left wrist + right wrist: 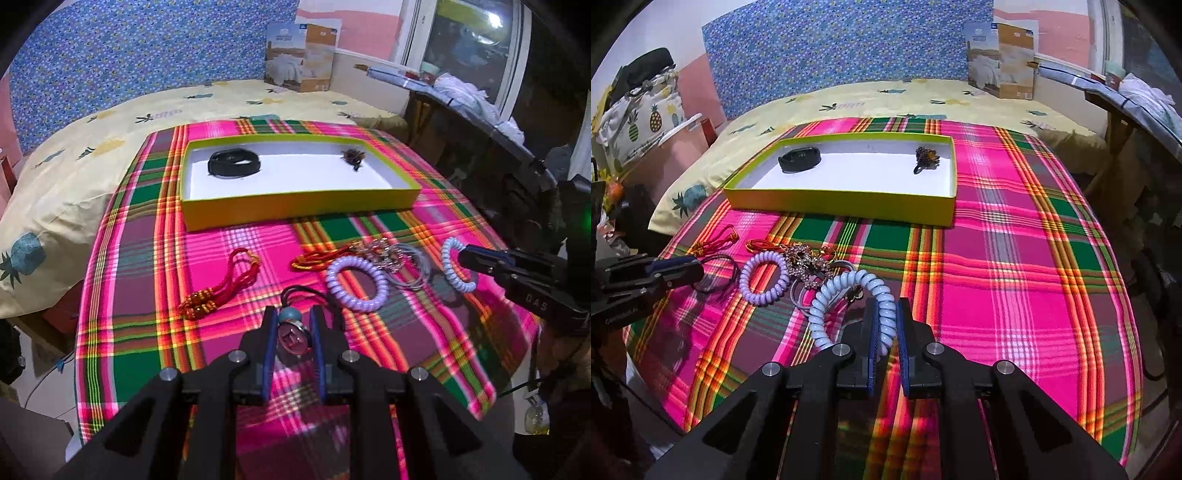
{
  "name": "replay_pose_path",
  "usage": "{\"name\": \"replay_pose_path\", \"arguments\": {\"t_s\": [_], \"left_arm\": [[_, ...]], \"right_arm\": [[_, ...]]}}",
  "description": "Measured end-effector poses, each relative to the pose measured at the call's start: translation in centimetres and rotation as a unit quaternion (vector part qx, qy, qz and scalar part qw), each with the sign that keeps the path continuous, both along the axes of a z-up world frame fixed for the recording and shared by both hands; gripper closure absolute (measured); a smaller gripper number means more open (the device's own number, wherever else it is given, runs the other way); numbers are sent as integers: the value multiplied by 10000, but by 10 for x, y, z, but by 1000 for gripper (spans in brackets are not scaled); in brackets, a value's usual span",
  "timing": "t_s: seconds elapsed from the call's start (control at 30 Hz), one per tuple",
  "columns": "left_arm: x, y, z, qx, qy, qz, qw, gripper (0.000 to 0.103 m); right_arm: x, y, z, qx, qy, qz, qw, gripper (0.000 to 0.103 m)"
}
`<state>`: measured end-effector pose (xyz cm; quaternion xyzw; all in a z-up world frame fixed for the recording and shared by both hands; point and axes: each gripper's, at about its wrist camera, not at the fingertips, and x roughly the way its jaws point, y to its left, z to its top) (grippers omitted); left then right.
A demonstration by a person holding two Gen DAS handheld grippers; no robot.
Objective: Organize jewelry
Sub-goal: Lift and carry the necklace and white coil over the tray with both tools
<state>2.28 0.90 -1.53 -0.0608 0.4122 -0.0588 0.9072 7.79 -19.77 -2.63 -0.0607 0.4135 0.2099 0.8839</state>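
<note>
A yellow-green box (303, 205) (849, 201) with a white floor lies on the plaid cloth; it holds a black band (234, 165) (800, 158) and a dark beaded piece (353, 157) (926, 158). My left gripper (293, 323) is shut on a black cord pendant with a teal bead and round metal charm (293, 336). My right gripper (886, 314) is shut on a pale blue coil bracelet (849, 295) (456, 264), lifted slightly. A lilac coil bracelet (356, 282) (764, 277), red tassel cords (221, 291), a rhinestone piece (805, 258) and grey rings (410, 273) lie between them.
The plaid cloth (1015, 258) covers a small table next to a bed with a pineapple sheet (74, 166). A cardboard package (1001, 59) stands at the back. A dark desk (498, 155) with clutter is to the right.
</note>
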Motion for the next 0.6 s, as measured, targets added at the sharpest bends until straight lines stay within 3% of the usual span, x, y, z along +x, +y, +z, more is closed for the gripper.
{"name": "replay_pose_path", "arguments": {"t_s": [0.6], "left_arm": [[-3,-3,34,-63,-437,-78,9990,85]], "right_arm": [[-5,7,26,193,-301,58,9993,93]]}}
